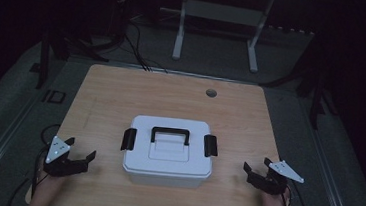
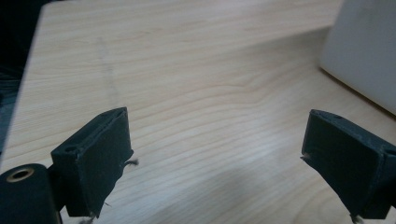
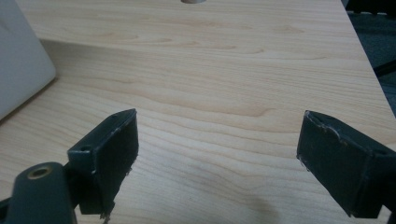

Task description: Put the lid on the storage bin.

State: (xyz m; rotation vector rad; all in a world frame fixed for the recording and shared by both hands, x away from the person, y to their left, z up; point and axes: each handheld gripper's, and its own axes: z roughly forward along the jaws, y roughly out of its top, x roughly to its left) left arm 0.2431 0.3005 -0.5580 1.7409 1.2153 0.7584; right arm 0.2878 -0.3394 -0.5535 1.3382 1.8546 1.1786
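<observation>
With the white latched storage box (image 1: 168,152) centred on the wooden table (image 1: 111,92), both the left gripper (image 1: 80,155) and right gripper (image 1: 256,168) wait wide open and empty — likely next, each reaches inward for a black side latch (image 1: 128,139).

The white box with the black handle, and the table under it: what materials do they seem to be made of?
The box looks like moulded plastic: smooth matte white walls, rounded corners. Its black handle and side latches look like plastic too. The table shows a pale wood grain with a smooth, slightly shiny finish; whether it is solid wood or laminate cannot be told.
</observation>
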